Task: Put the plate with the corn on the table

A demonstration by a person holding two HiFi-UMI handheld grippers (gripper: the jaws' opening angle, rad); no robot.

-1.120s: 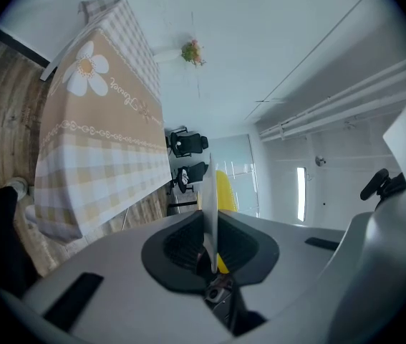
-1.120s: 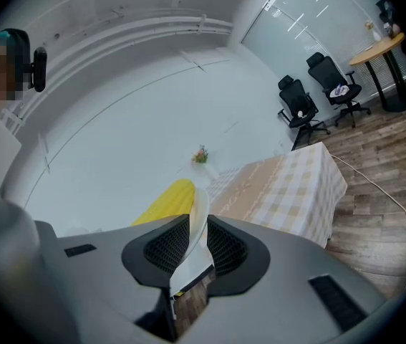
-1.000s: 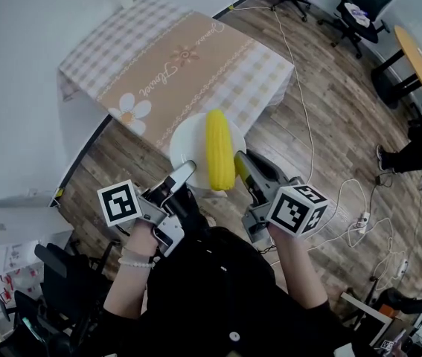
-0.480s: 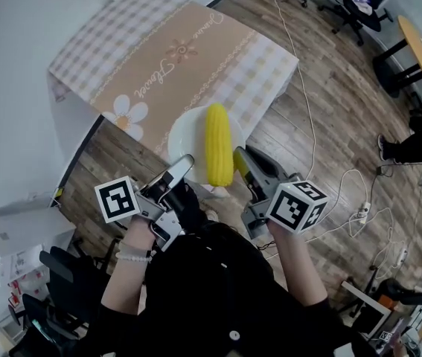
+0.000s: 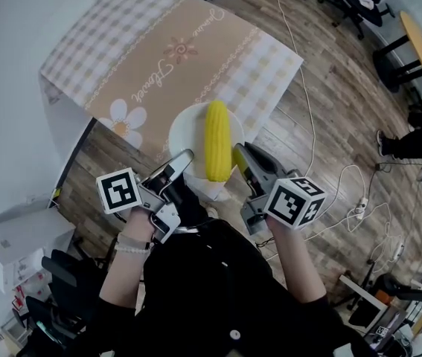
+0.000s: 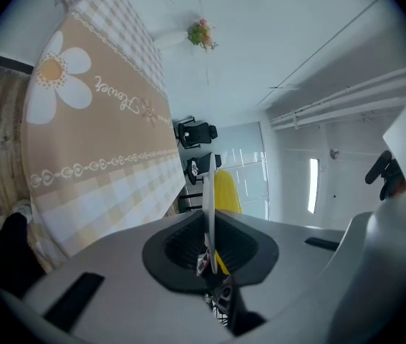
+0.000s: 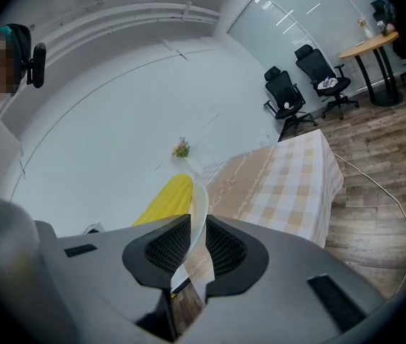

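Now left tongs and just-tightened right tongs clamp plate farther over table.

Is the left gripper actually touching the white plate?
Touching. In the left gripper view, the left gripper pinches the plate rim, with no gap.

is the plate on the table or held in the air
In the air. The left gripper and right gripper clamp the plate by its rim; floor shows under it, the table beyond.
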